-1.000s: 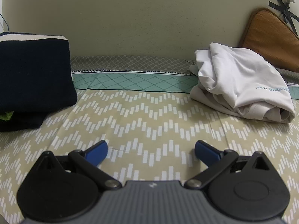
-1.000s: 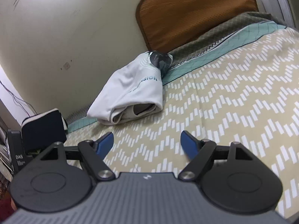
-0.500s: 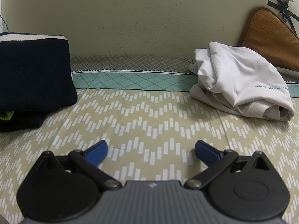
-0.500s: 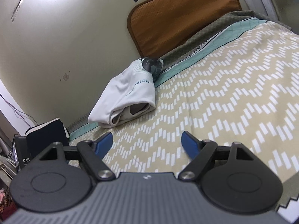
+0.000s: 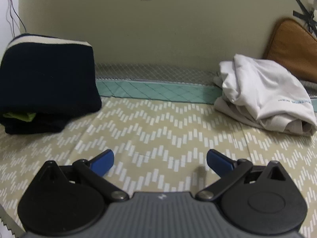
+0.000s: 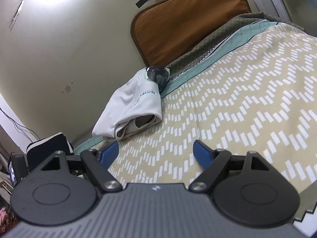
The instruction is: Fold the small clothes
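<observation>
A crumpled white garment [image 5: 263, 91] with blue lettering lies on the patterned bed sheet at the right of the left wrist view, near the wall. It also shows in the right wrist view [image 6: 130, 111], left of centre, with a dark patch at its far end. My left gripper [image 5: 160, 159] is open and empty, low over the sheet, well short of the garment. My right gripper [image 6: 156, 152] is open and empty, tilted, with the garment ahead and to its left.
A stack of dark folded clothes [image 5: 45, 83] with a white edge sits at the left by the wall. An orange-brown cushion [image 6: 188, 21] leans on the wall behind the white garment. The beige zigzag sheet [image 5: 158, 123] spreads between them.
The left gripper has pulled back and the view now shows more wall. The right gripper has drawn back and tilted, so the white garment looks smaller and farther.
</observation>
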